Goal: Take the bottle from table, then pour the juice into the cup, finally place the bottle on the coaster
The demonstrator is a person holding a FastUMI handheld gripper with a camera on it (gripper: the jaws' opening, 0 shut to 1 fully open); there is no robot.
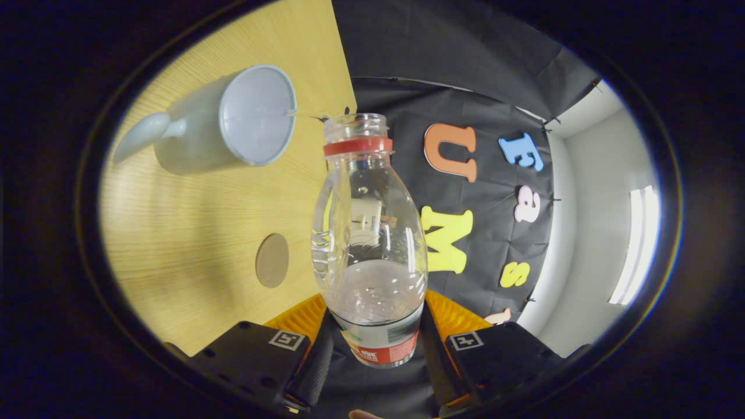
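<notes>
In the gripper view, the hand-held gripper (pixel 375 331) clamps both fingers on the labelled base of a clear plastic bottle (pixel 369 233). The bottle is uncapped, with a ridged neck ring, and partly full. Beyond its mouth stands a smooth, handled grey cup (pixel 233 125) on the wood-grain counter (pixel 192 233). A round flat coaster (pixel 272 260) lies apart, with bare counter around it.

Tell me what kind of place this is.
Likely a staged recording booth: black cloth wall behind a wooden table with a cup and coaster, while the claw grips a bottle.
</notes>
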